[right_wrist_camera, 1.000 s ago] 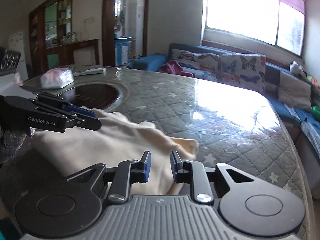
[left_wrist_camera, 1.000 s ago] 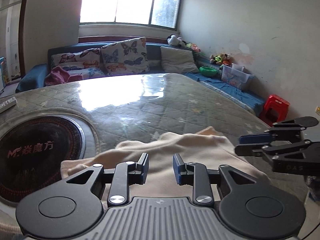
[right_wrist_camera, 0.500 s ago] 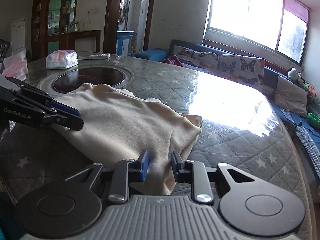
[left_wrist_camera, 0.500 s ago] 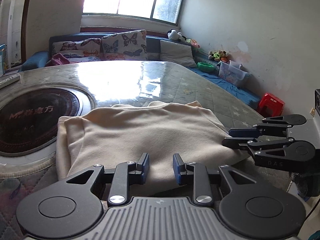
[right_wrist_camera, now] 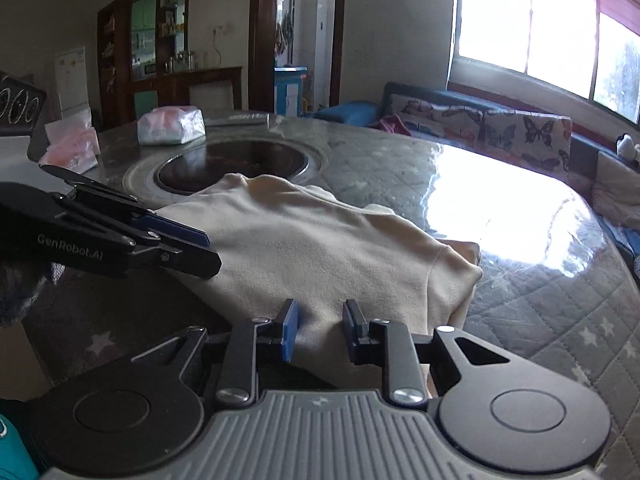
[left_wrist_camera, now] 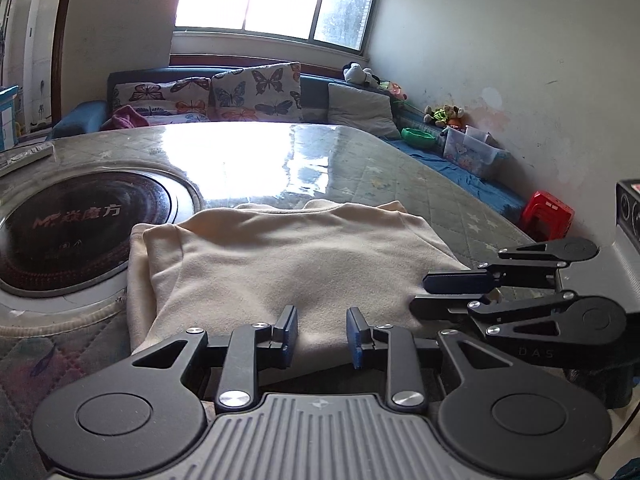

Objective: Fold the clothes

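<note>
A cream sweatshirt (left_wrist_camera: 296, 256) lies folded and flat on the round table with its quilted cover (left_wrist_camera: 400, 176), just right of the inset black hotplate (left_wrist_camera: 80, 232). My left gripper (left_wrist_camera: 322, 334) hovers at the garment's near hem, its jaws a little apart, with cloth lying loose under the gap. The right gripper (right_wrist_camera: 318, 330) sits the same way at the hem of the sweatshirt (right_wrist_camera: 320, 248), near its right corner, and is open too. Each gripper shows in the other's view: the right gripper (left_wrist_camera: 420, 292) and the left gripper (right_wrist_camera: 212, 250), both at the cloth's edge.
A remote (left_wrist_camera: 24, 156) and two tissue packs (right_wrist_camera: 170, 130) lie beyond the hotplate (right_wrist_camera: 236, 164). A sofa with butterfly cushions (left_wrist_camera: 256, 92) runs along the window wall. A red stool (left_wrist_camera: 546, 216) stands on the floor to the right. A speaker-like box (left_wrist_camera: 628, 208) sits close by at the right.
Both grippers have drawn back toward the near hem, so more of the sweatshirt shows, lying flat. The gaps between the jaws look unchanged.
</note>
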Available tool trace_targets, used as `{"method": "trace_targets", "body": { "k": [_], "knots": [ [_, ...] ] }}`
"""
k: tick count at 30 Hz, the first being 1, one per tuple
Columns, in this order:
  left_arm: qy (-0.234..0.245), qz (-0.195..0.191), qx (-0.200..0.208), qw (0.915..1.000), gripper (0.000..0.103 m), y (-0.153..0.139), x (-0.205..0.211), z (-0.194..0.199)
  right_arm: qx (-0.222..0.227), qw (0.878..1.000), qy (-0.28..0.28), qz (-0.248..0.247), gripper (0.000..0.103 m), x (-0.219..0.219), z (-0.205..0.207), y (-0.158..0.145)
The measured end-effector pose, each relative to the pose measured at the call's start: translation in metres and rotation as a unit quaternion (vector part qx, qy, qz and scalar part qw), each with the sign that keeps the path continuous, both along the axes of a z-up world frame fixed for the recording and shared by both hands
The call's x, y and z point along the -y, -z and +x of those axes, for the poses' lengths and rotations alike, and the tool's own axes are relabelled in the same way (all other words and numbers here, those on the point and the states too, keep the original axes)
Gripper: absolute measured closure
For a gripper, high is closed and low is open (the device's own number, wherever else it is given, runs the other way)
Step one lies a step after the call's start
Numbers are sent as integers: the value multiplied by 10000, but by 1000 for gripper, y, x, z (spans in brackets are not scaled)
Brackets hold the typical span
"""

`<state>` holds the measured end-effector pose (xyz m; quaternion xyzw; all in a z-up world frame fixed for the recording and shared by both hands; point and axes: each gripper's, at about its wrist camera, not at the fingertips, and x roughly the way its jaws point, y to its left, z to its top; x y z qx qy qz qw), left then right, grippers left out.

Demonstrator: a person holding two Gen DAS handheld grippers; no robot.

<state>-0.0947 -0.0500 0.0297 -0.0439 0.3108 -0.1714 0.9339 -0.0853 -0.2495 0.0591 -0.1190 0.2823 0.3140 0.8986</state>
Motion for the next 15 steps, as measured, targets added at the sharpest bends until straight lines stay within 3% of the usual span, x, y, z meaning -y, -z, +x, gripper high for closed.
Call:
{"method": "trace_targets", "body": {
  "k": [9,15],
  "knots": [
    [-360,-95,110,9992,73,-9,-22,-10,-2,9994,-305,172,77,-8,-1,-16],
    [-608,-96,-37,9981,73,1,-41,-11,-151,9987,-487,39,76,-20,0,-2]
  ]
}}
